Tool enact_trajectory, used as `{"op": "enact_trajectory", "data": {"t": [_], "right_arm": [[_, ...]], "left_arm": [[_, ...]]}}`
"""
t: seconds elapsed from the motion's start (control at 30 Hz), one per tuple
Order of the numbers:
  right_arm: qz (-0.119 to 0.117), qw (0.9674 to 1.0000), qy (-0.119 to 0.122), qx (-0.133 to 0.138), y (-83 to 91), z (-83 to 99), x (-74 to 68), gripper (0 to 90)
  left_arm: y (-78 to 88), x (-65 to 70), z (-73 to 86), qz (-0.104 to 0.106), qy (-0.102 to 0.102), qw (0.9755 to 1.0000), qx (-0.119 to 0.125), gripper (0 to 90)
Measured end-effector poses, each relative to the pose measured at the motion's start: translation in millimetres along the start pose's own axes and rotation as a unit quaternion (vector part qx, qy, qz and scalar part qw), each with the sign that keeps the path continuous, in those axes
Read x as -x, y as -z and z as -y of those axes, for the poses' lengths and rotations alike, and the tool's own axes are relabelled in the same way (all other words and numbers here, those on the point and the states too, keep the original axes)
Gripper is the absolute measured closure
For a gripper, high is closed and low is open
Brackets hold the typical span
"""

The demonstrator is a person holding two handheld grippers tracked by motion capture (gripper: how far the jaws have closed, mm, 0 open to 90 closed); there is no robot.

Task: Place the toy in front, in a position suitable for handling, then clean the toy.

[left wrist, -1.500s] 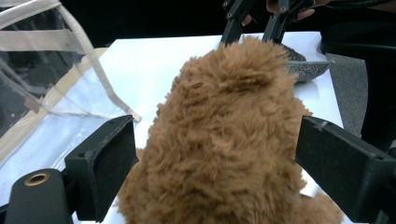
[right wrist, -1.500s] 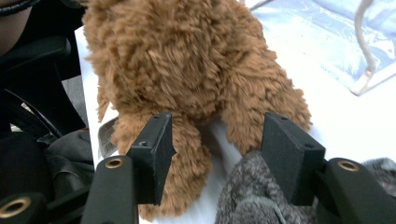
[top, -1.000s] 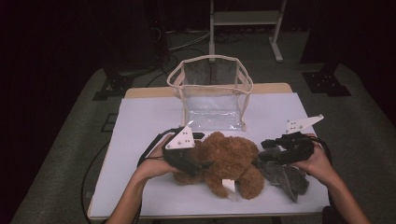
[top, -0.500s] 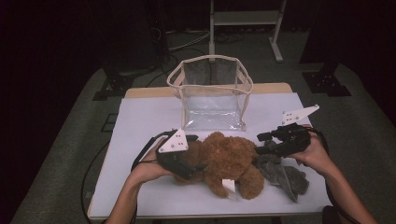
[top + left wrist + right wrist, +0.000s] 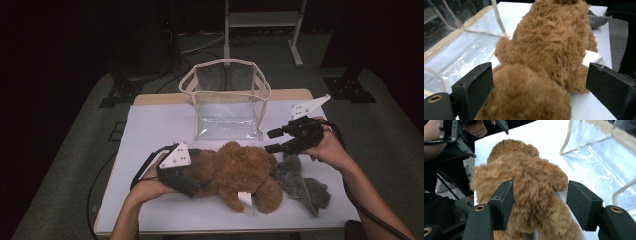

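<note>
A brown plush teddy bear (image 5: 235, 172) lies on its side on the white table (image 5: 150, 125), just in front of a clear plastic bag (image 5: 227, 102) that stands open-topped toward the far edge. A crumpled grey cloth (image 5: 300, 182) lies touching the bear on its right.

The left gripper (image 5: 192, 182) sits low against the bear's left end, held by the person's left hand (image 5: 150, 180). In the left gripper view its two black jaws stand wide apart with the bear's fur (image 5: 544, 62) bulging between them. One jaw brushes the fur; the other is clear of it, so this looks like a straddle, not a squeeze.

The right gripper (image 5: 272, 141) hangs above the bear's right end, between the bear and the bag, in the person's right hand (image 5: 330, 147). Its jaws have just been opening. In the right gripper view they stand partly apart, and the bear (image 5: 529, 192) lies beyond and below them, not pinched.

The bear looks light, soft and very squashy. Fur will slide and compress under hard pads, so a shallow nip on fluff would likely slip off. My guess is that the best hold is deep across the thick body or around a limb, closing until the stuffing firms up. Nothing about it seems fragile. It will flop when lifted, and the bag's floppy rim may need steadying.
</note>
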State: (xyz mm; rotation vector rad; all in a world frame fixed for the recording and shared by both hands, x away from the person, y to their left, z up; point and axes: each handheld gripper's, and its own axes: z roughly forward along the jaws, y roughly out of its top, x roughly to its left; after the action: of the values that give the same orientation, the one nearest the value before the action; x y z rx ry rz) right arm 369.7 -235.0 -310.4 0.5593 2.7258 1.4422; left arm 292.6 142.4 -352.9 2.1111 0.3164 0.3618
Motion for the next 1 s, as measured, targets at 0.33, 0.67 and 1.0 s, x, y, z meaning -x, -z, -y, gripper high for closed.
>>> {"op": "enact_trajectory", "data": {"t": [0.33,0.67,1.0], "right_arm": [[-0.014,0.9996,0.019,-0.012,-18.4,-31.4,6.2,37.1],[-0.024,0.9991,0.03,-0.019,-31.1,-47.0,10.2,37.3],[-0.034,0.9986,0.035,-0.019,-40.0,-56.0,16.8,37.4]], "left_arm": [[18.6,-8.8,11.0,-0.029,0.005,0.9995,-0.013,6.9],[29.2,-10.9,11.9,-0.036,0.009,0.9993,-0.001,6.9],[33.7,-11.8,12.7,-0.04,0.011,0.9991,0.0,4.6]]}}
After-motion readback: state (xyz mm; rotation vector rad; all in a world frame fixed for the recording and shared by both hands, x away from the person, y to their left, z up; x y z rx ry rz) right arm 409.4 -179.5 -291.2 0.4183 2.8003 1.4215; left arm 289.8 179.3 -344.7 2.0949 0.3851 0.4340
